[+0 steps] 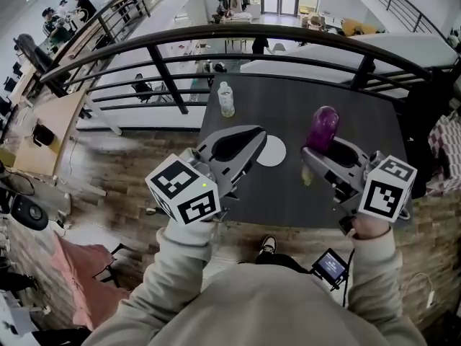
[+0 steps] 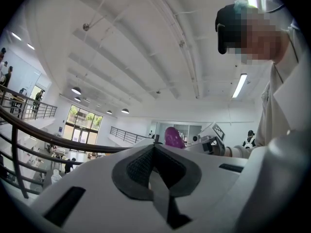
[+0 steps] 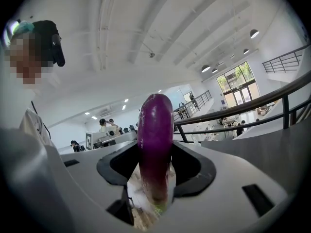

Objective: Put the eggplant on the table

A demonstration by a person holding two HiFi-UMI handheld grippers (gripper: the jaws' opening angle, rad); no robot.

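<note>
Dark and mostly bare, the worktop point(image 1: 288, 193) sits against a curved black railing point(image 1: 216, 38) with a drop to a lower floor beyond it. Only a clear bottle point(image 1: 226, 99) near the far left corner and a white round disc point(image 1: 271, 152) lie on it.

The right tool point(image 1: 319, 156) pinches the eggplant point(image 1: 323, 128) near its pale stem end, so the purple body stands up out of the jaws. In the right gripper view the fruit fills the gap between the pads. It hangs over the right half of the worktop, clear of the surface, though how high is hard to judge from this steep angle. The left tool point(image 1: 253, 137) has its tips pressed together on nothing and hovers near the disc.

The step in hand looks like the set-down. To do it well:

- Aim for the open dark patch right of the disc, well in from the near edge and the railing side.
- Bring the fruit down and tip it so that its long side meets the surface. Left on end it would likely topple and roll.
- Spread the jaws only once its weight rests on the worktop, and do so gently, since the skin is smooth and the grip sits low.
- Draw the right tool straight back along its jaws so neither pad nudges it.
- Hold the left tool aside, ready to stop a roll.
</note>
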